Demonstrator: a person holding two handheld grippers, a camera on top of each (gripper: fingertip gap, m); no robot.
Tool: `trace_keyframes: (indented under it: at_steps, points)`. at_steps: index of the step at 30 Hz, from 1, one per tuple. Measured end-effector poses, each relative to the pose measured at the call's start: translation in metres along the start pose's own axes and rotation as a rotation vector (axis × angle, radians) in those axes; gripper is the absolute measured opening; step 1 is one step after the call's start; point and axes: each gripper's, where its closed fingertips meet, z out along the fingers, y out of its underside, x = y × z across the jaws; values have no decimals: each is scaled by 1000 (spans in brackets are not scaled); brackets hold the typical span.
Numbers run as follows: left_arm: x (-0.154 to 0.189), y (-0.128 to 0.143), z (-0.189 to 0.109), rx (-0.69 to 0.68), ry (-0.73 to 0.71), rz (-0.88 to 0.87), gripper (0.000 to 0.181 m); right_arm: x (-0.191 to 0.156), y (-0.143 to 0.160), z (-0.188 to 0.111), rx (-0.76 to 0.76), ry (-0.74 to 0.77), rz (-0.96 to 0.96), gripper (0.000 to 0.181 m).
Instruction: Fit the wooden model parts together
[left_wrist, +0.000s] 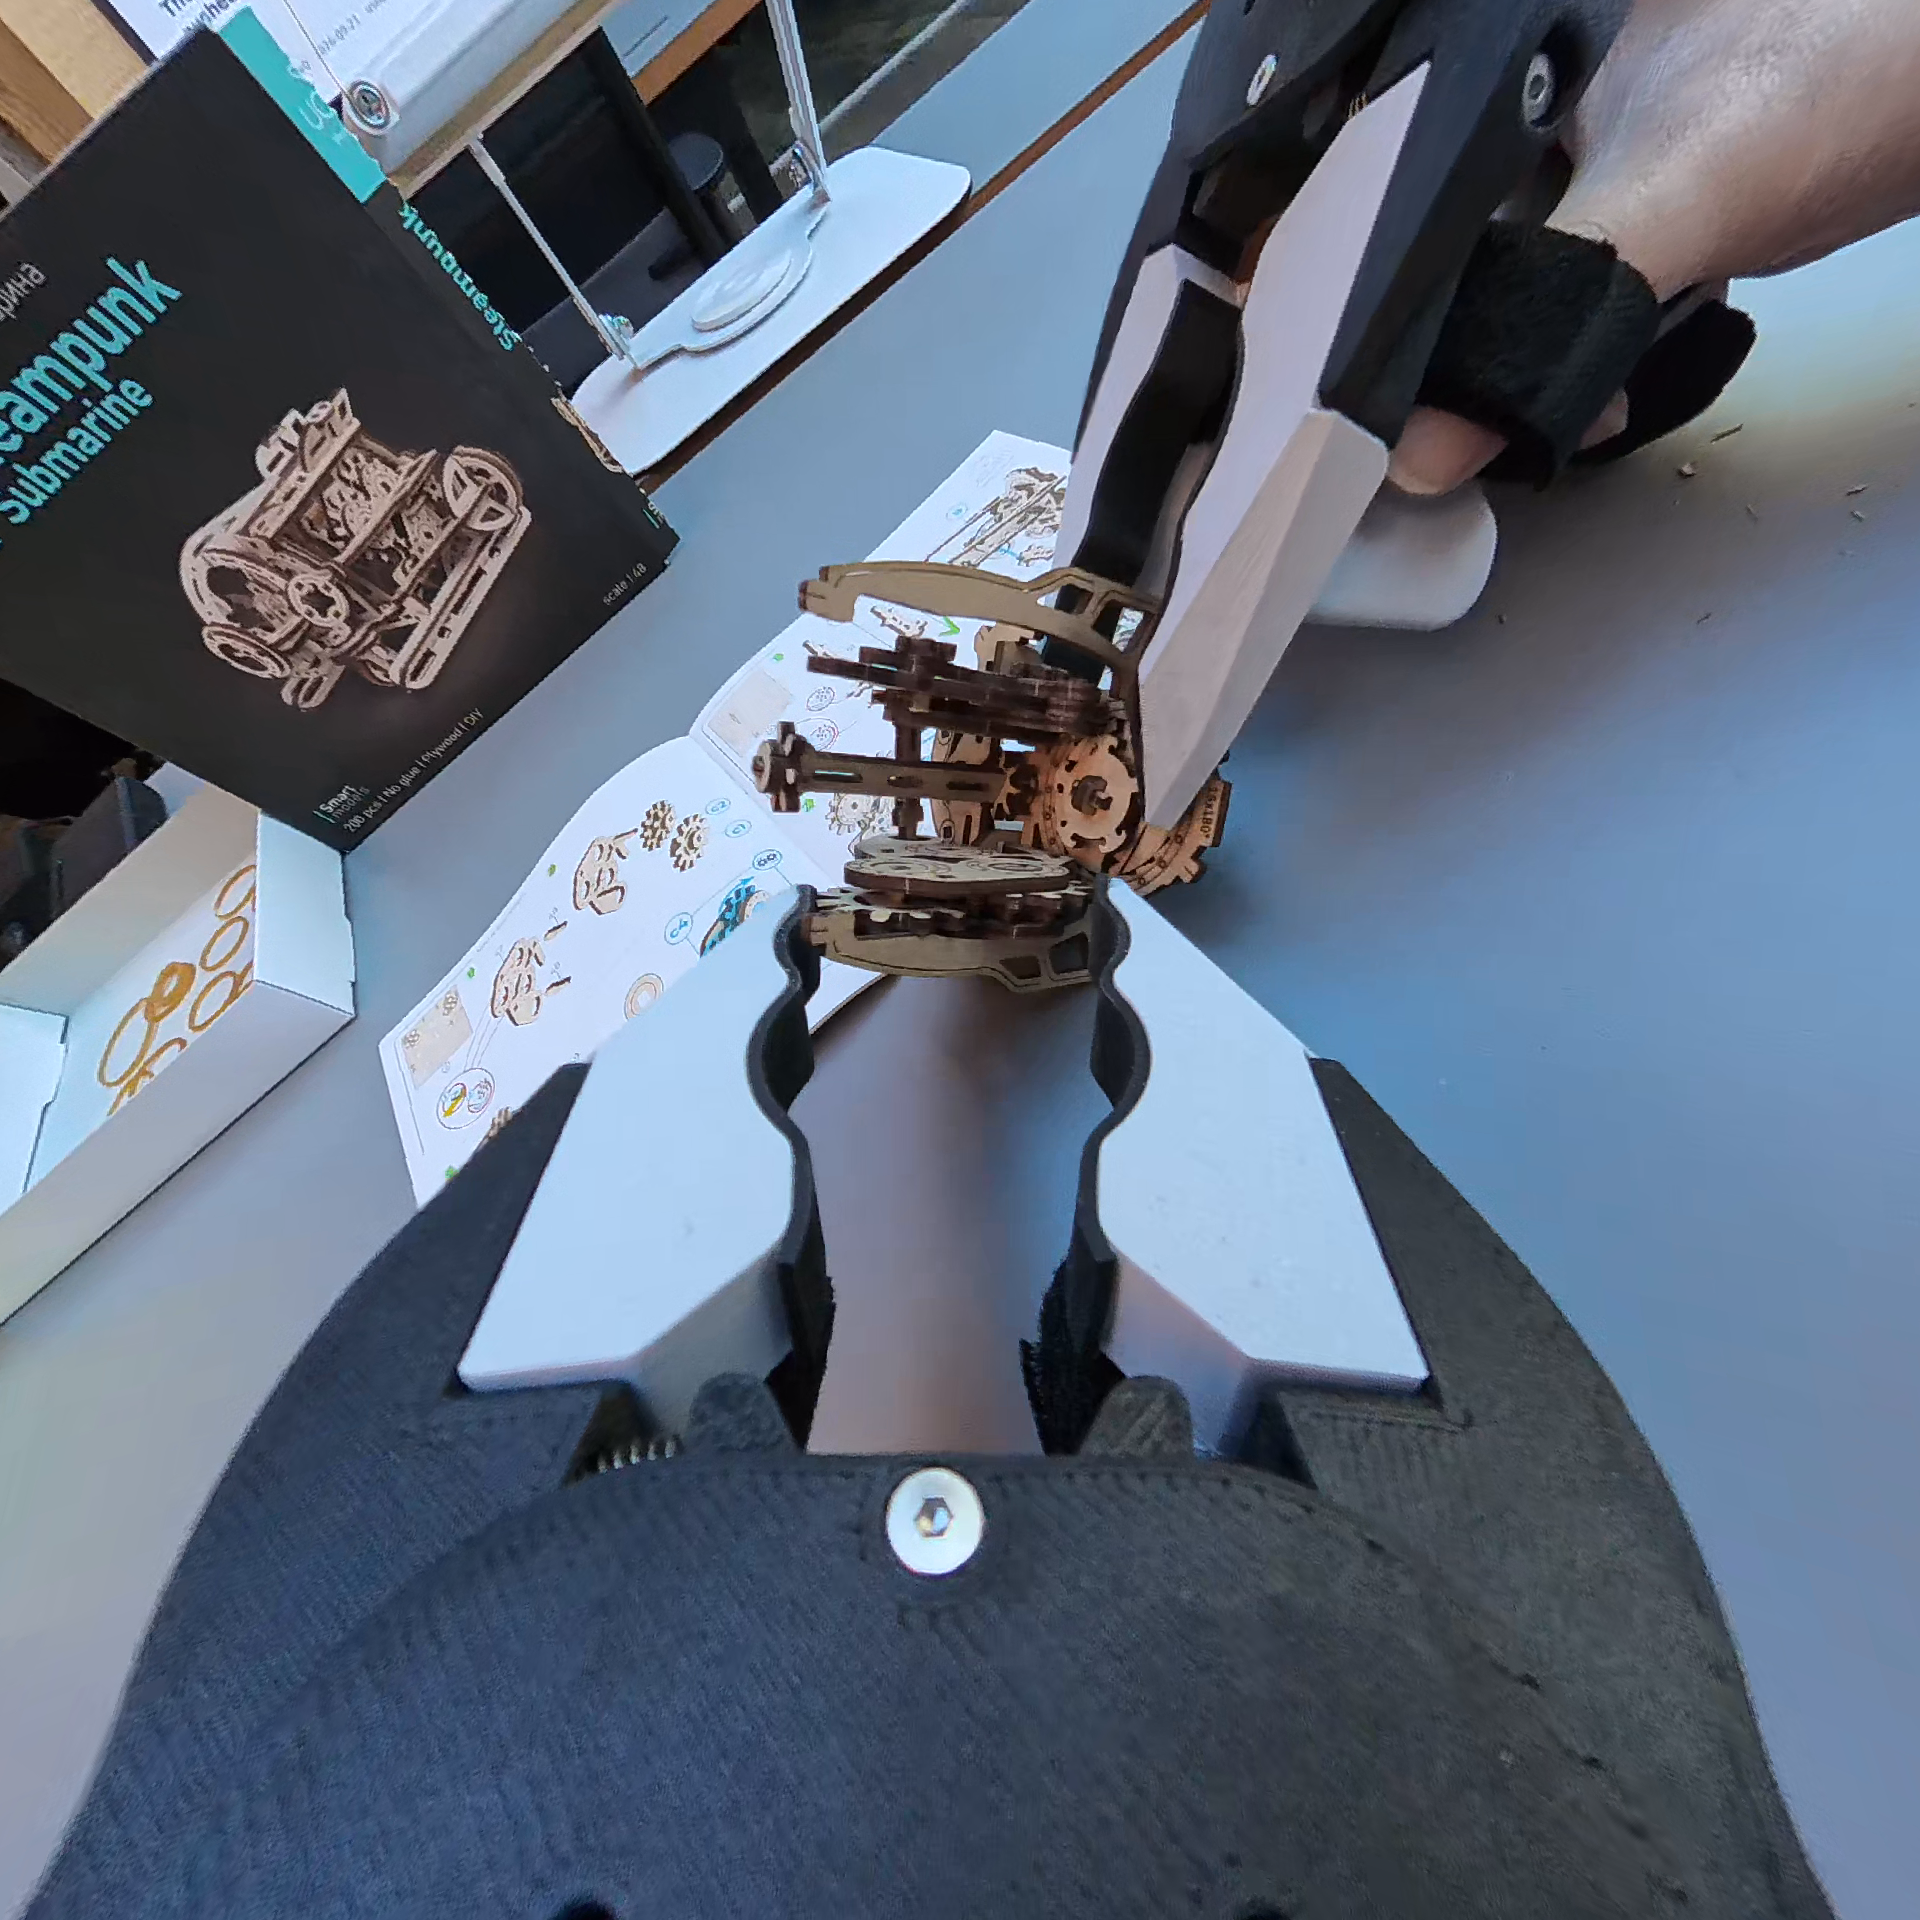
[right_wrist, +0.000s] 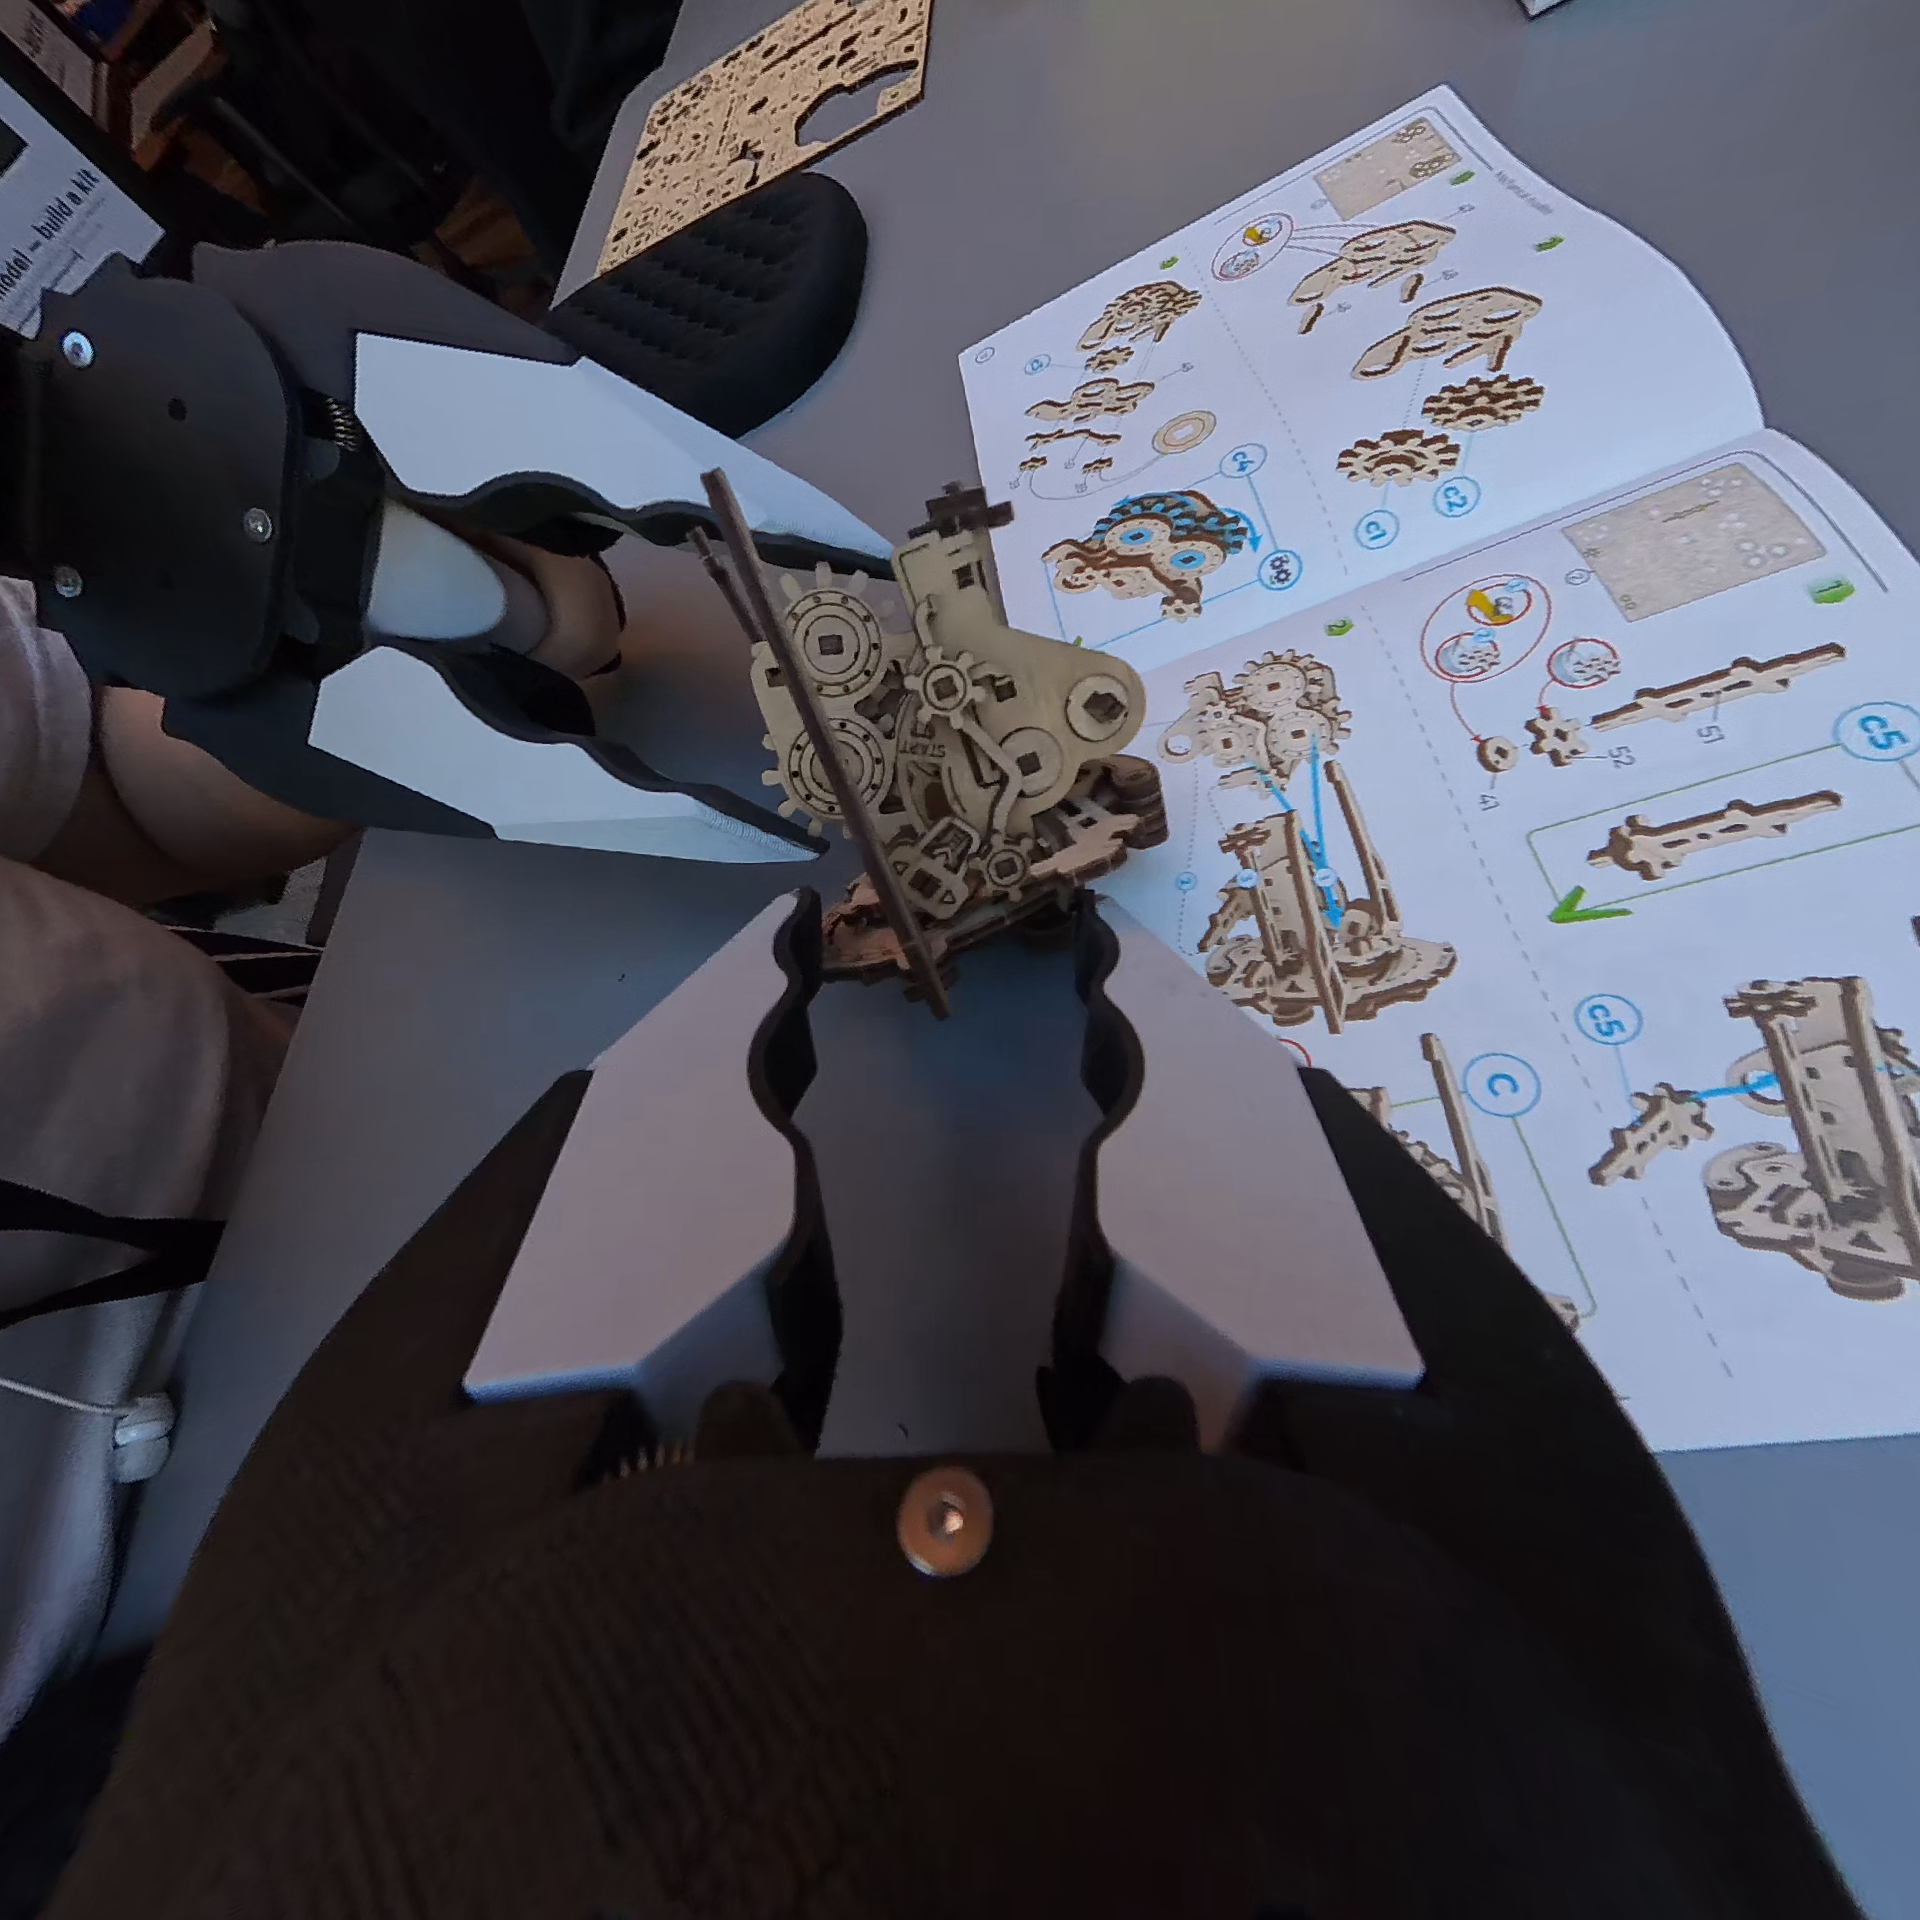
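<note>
A half-built wooden gear model (left_wrist: 1081, 800) with cogs, axles and two side plates is held just above the grey table (left_wrist: 1558, 1039). My left gripper (left_wrist: 954, 914) is shut on the model's near side plate, one fingertip on each edge. My right gripper (left_wrist: 1132, 686) comes down from the upper right and is shut on the model's far end. In the right wrist view the model (right_wrist: 935, 707) stands between the right gripper's tips (right_wrist: 943, 920), with the left gripper (right_wrist: 852, 707) clamping it from the left.
An open instruction booklet (right_wrist: 1455, 520) lies under and right of the model. A black kit box (left_wrist: 312, 468) stands at the left, a white open box (left_wrist: 177, 1018) below it, a white stand (left_wrist: 769, 281) behind. A punched-out plywood sheet (right_wrist: 769, 114) lies far off.
</note>
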Motion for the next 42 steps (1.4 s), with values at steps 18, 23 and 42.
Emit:
trace_keyframes:
  at_steps: [18, 23, 42]
  points:
    - [-1, 0, 0, 12, -1, 7, 51, 1, 2, 0, -12, -14, 93, 43]
    - [-2, -1, 0, 9, -18, 30, 51, 1, 2, 0, -13, -16, 113, 43]
    - [-5, 2, 2, -6, 3, -2, 51, 1, -2, -1, 26, -68, 150, 40]
